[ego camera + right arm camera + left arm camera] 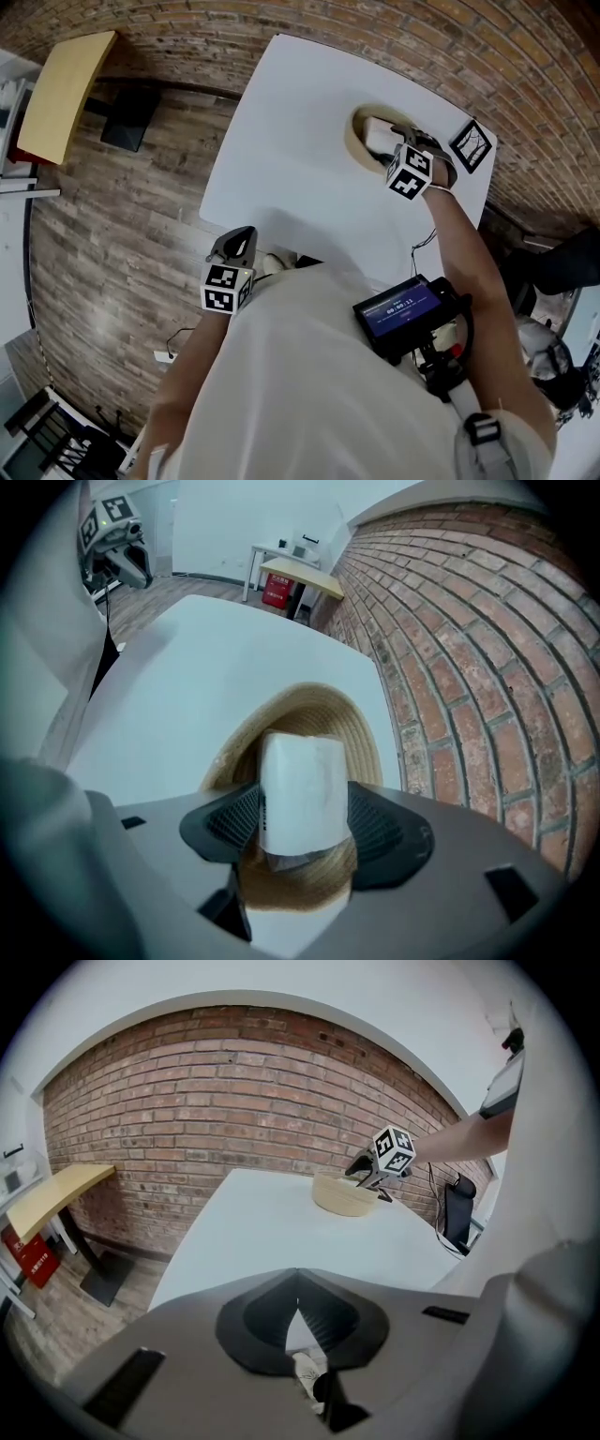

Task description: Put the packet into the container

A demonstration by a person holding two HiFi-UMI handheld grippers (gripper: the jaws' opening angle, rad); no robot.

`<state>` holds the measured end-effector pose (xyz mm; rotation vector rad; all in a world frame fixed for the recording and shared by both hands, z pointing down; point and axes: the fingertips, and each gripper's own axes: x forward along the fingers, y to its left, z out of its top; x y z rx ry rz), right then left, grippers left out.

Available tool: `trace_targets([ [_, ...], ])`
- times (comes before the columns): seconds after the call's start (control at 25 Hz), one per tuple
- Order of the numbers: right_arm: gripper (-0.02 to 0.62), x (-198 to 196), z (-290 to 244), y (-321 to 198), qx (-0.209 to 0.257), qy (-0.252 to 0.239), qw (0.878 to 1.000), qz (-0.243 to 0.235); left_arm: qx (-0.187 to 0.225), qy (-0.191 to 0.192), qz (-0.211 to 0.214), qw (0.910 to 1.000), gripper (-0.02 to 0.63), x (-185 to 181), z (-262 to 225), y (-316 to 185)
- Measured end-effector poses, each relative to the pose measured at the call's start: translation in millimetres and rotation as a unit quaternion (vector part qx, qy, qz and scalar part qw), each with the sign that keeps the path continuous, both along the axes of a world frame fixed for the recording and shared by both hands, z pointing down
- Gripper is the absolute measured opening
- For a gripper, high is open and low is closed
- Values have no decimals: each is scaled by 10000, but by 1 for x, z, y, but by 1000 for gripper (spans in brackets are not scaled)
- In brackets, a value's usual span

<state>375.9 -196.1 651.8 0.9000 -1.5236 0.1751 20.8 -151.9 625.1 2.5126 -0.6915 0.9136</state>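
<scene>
1. The right arm [469, 253] is stretched out across the white table [281, 159]. The forearm is bare and the wrist is bent, so the right gripper [405, 148] tips steeply down into the woven basket [355, 133].
2. The basket sits at the far side of the table, near the edge next to the brick wall [469, 649].
3. The white packet [300, 794] stands upright between the right gripper's jaws, over the middle of the basket, with its lower end down inside the rim.
4. Those jaws are spread wide. The ribbed pads [242, 819] sit right alongside the packet's two sides, and it doesn't look to me like they're squeezing it. The gap is too thin to be sure, though.
5. The left gripper [298, 1283] is tucked in close to the body at the near edge of the table. It points forward and somewhat down, well away from the basket.
6. Its jaws meet at the tips, so it's closed with nothing in it.
7. From the head view, the left gripper's marker cube [228, 287] sits just off the table edge, over the wooden floor [112, 244].
8. A small device with a lit blue screen [403, 309] hangs on the person's chest.
</scene>
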Motion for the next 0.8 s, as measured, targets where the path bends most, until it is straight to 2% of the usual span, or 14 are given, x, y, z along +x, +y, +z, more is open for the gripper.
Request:
trace_targets([
  [0.24,276,8,-15,-5,431,14,9991,14,50,38,96,9999,9,13,1,-1],
  [0.6,272,0,-35,7,844,289,9960,-92,135,160,98,9997,9,4,-4,7],
  [0.72,201,-6,-47,13,1076,449,9931,-106,170,239,142,9995,9,0,-7,12],
  [0.8,122,-9,-57,17,1272,512,9905,-21,212,282,196,9992,9,-3,-9,14],
])
